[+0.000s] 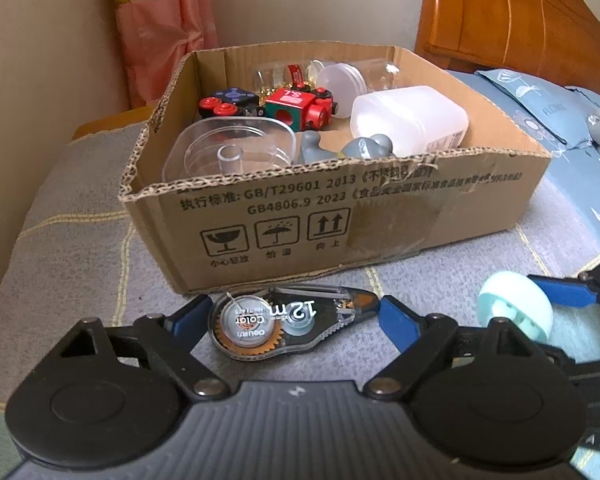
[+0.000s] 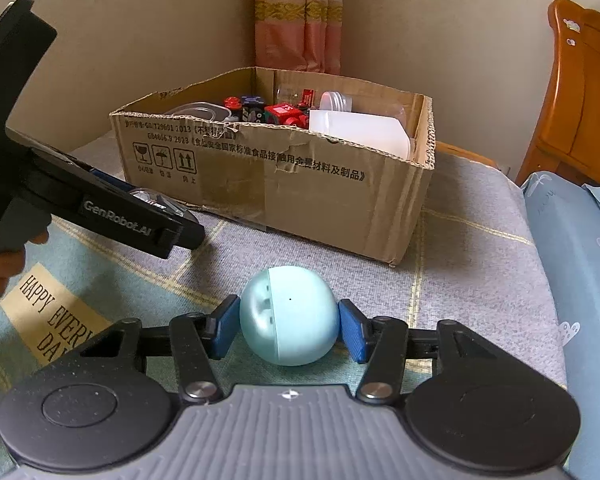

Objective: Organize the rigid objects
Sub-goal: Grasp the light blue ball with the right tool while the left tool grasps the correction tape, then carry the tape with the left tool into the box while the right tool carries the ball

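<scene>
Left wrist view looked into the cardboard box (image 1: 260,216) on the bed: a white plastic jar (image 1: 410,120), a clear container (image 1: 230,152), red toy blocks (image 1: 300,110). Before it, the left gripper (image 1: 296,318) pinched a correction tape dispenser (image 1: 292,320) end to end. Right wrist view alone showed the right gripper (image 2: 288,326) closed, seemingly touching, on a pale blue ball (image 2: 288,316) resting on the blanket (image 2: 460,264).

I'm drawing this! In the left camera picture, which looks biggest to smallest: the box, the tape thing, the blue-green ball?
1. Cardboard box, by far.
2. Correction tape.
3. Blue-green ball, partly hidden, so less sure.
</scene>
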`<state>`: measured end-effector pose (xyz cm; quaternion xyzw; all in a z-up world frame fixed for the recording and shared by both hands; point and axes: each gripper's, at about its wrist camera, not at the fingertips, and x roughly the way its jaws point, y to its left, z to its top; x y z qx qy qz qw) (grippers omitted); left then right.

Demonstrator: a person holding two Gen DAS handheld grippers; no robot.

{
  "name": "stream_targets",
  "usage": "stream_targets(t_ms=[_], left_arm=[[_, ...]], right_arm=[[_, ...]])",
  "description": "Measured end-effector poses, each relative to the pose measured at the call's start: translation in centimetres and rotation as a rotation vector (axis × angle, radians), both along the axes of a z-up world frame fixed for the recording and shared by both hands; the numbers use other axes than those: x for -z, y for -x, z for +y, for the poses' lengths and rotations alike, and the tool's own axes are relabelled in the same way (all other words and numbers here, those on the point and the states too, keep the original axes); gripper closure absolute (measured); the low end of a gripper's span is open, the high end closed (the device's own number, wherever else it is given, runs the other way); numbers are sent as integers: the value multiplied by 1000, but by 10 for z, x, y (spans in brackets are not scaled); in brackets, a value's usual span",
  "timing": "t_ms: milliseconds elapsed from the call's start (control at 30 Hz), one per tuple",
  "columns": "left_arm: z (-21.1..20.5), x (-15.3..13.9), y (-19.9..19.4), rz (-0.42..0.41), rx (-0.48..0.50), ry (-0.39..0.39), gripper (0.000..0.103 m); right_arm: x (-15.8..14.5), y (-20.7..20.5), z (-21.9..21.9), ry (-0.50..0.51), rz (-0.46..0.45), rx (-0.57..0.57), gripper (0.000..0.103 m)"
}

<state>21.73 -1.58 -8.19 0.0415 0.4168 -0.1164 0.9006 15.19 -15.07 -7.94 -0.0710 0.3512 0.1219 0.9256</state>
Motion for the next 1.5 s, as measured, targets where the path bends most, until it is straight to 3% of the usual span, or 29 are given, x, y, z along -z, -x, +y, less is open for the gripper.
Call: stream_targets(t_ms=[267, 500, 767, 1000, 1233, 1500], left_arm=[[5, -23, 14, 4, 66, 0, 14], [1, -63, 22, -30, 161, -9, 14], [-13, -103, -12, -99, 230, -37, 14], [-28, -101, -64, -101, 212, -101, 14], [-29, -89, -95, -88, 168, -135, 14], [-19, -91, -89, -98, 160, -132, 7]], right_arm=[[-12, 5, -9, -39, 25, -22, 45], [-31, 12, -16, -34, 18, -52, 45], [-64, 11, -22, -34, -27, -102, 45], [-88, 2, -20, -29, -88, -109, 45], [-94, -7, -21, -30, -93, -113, 45], [-100, -16, -17, -38, -84, -116, 45]])
